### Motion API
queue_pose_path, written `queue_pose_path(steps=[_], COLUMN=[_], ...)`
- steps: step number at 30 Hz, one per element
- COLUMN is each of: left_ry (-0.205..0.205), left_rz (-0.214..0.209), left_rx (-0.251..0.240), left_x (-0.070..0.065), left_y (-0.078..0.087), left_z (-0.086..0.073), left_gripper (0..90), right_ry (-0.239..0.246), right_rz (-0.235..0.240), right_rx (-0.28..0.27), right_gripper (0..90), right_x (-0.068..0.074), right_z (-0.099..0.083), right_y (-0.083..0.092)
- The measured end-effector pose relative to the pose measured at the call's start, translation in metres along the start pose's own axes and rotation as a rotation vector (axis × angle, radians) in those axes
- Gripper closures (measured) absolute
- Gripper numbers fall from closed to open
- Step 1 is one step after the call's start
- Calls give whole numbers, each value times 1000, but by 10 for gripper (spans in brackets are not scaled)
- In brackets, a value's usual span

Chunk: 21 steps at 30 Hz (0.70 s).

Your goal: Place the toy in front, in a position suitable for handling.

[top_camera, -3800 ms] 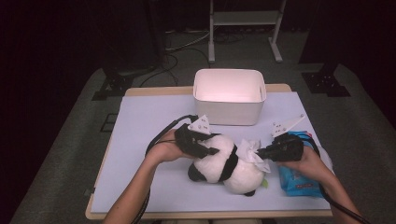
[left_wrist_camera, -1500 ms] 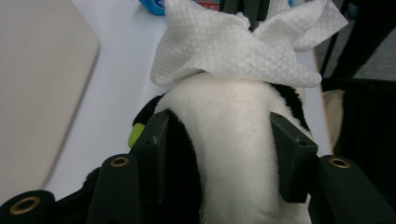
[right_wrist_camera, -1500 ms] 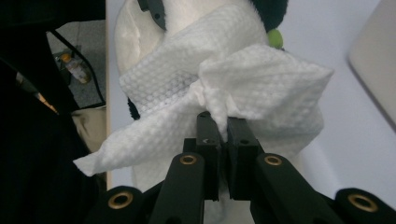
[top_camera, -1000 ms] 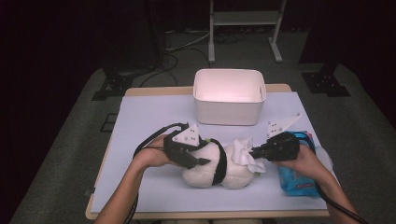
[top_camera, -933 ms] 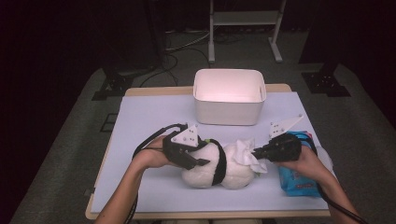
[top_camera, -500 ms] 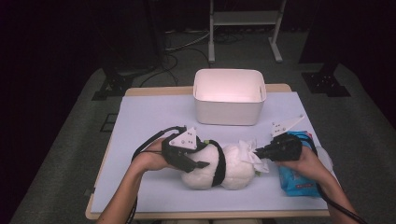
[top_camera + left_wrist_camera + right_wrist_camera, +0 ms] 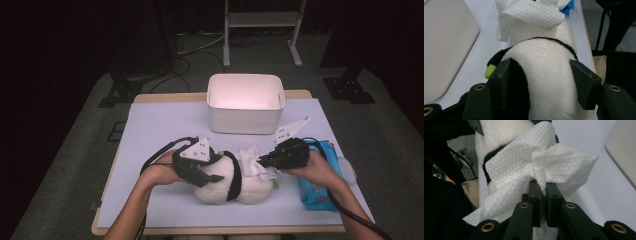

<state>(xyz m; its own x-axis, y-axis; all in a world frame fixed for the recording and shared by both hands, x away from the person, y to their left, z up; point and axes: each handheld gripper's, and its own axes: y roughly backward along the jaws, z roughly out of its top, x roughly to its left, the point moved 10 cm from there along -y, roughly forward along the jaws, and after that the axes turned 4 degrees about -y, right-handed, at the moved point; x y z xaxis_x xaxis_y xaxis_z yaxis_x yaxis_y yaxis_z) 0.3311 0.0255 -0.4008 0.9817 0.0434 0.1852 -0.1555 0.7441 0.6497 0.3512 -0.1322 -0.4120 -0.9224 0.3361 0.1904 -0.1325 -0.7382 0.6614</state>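
A black-and-white panda plush (image 7: 240, 187) lies on its side on the pale mat. My left gripper (image 7: 212, 175) clasps its body from the left. In the left gripper view both pads press into the panda's (image 7: 544, 65) fur on either side; the jaws have just been opening a little with the plush still between them. My right gripper (image 7: 261, 161) is shut on a bunched white wipe (image 7: 252, 164), held against the top of the plush. In the right gripper view the wipe (image 7: 524, 167) fans out from the pinched fingertips (image 7: 535, 188) over the white fur.
A white bin (image 7: 245, 117) stands at the back middle of the mat (image 7: 165, 125). A blue pack of wipes (image 7: 320, 192) lies under my right forearm near the right edge. Cables trail from both grippers toward the front.
Since the oldest frame the plush has been rolled so its white back faces up. Over the last second the right gripper shifted slightly with the wipe; the left hand stayed put.
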Motion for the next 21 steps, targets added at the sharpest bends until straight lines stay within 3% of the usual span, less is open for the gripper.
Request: queue_pose_path(steps=[5, 13, 21], left_ry=[23, 94, 107], left_rz=[-8, -18, -7], left_rx=[-9, -12, 3], left_x=[-1, 1, 4], left_y=[-1, 2, 9], left_z=[2, 6, 4], left_gripper=[366, 226, 162], right_ry=[-14, 19, 17], right_rz=[2, -6, 11], right_rx=[-9, 27, 30], right_gripper=[842, 842, 843], right_x=[0, 6, 10], right_z=[-9, -11, -17], right_y=[0, 0, 1])
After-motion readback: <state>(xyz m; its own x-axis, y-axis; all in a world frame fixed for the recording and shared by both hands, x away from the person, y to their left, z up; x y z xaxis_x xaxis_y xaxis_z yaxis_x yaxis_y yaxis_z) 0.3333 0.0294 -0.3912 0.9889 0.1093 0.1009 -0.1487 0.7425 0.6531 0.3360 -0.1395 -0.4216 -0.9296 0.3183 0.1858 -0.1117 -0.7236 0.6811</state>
